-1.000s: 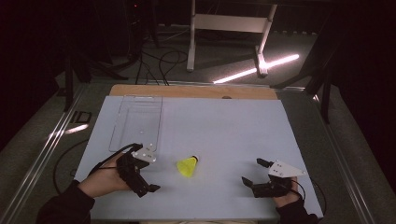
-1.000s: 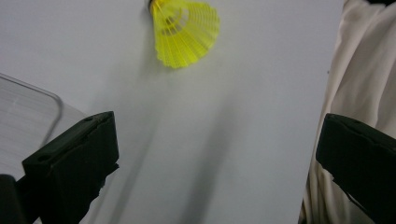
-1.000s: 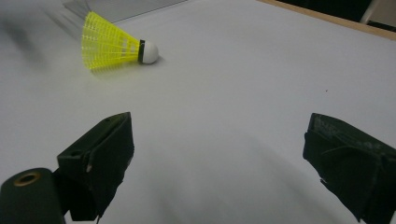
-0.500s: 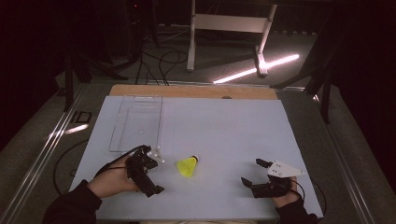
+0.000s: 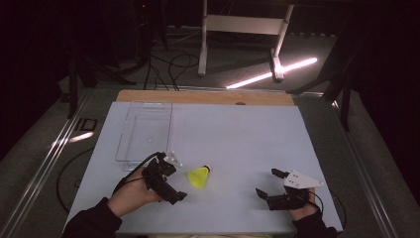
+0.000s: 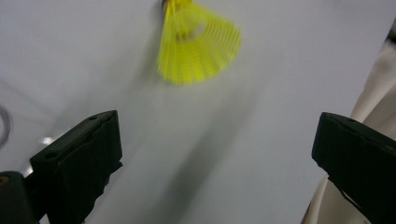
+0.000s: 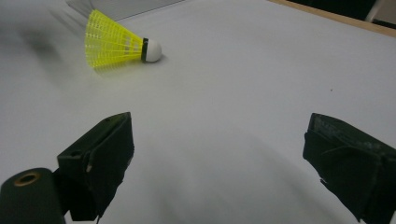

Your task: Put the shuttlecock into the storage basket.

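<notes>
Closing on the yellow shuttlecock (image 5: pixel 199 177), the wide-open, empty left gripper (image 5: pixel 171 188) should straddle its skirt squarely before pinching gently, while the right gripper (image 5: pixel 265 184) rests open and empty.

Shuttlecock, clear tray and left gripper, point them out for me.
shuttlecock (image 5: pixel 198 177), high view, on its yellow skirt.
clear tray (image 5: pixel 130 160), high view, on its near rim.
left gripper (image 5: pixel 179 180), high view, between its fingertips.

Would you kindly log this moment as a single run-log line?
left gripper: open, beside shuttlecock | right gripper: open, apart | shuttlecock: lying on mat | clear tray: empty
</notes>
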